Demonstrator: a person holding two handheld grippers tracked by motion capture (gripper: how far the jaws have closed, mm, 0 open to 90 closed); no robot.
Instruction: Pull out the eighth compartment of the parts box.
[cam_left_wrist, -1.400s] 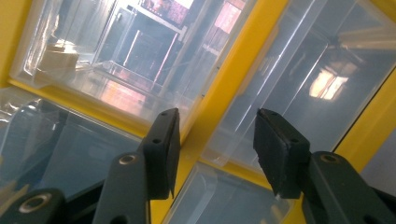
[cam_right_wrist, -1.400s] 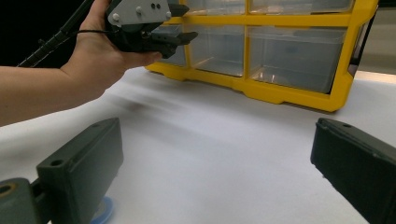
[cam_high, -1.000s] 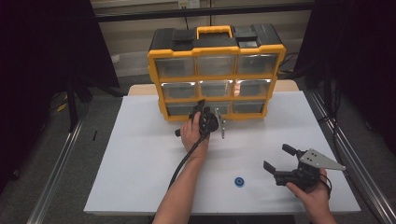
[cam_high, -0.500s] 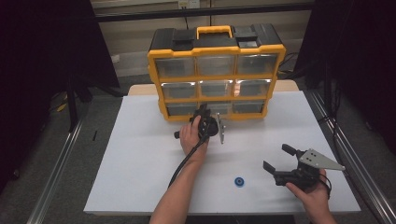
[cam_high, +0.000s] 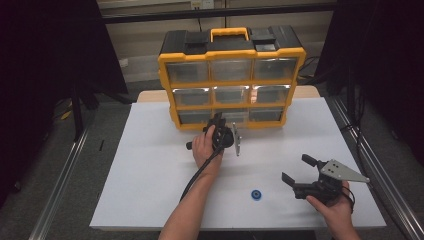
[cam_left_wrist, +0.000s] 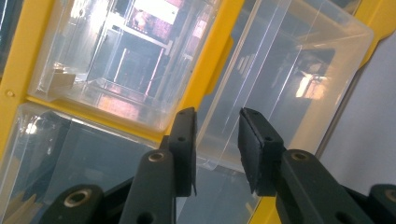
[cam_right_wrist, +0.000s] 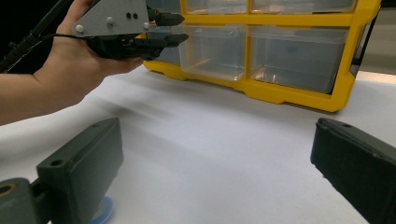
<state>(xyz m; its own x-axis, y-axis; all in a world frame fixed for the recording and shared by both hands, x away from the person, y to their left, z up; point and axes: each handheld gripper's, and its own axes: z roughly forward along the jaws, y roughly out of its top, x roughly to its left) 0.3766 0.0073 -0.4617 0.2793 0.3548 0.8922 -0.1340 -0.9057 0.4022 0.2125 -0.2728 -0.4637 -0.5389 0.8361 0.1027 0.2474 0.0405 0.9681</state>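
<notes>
A yellow organizer (cam_high: 231, 84) with clear drawers stands at the back of the white table (cam_high: 150, 170). My left gripper (cam_high: 218, 121) is up against its bottom middle drawer (cam_high: 240, 115). In the left gripper view the jaws stand narrowly apart and the gripper (cam_left_wrist: 217, 126) has the drawer's clear front lip (cam_left_wrist: 289, 84) between them. The right gripper view shows this gripper (cam_right_wrist: 180, 29) side on, with a gap between its jaws. A small blue ring (cam_high: 256, 195) lies near the front edge. My right gripper (cam_high: 295, 168) rests wide open and empty to its right.
The organizer's black lid and yellow handle (cam_high: 229, 34) rise above the table. A dark floor and metal rails (cam_high: 60, 175) flank both sides. White table surface spreads between the two hands, and the blue ring (cam_right_wrist: 103, 210) lies just under my right gripper's left jaw.
The left hand and its gripper have shifted very slightly toward the near side at the bottom middle drawer. The right gripper and the blue ring have stayed put.
</notes>
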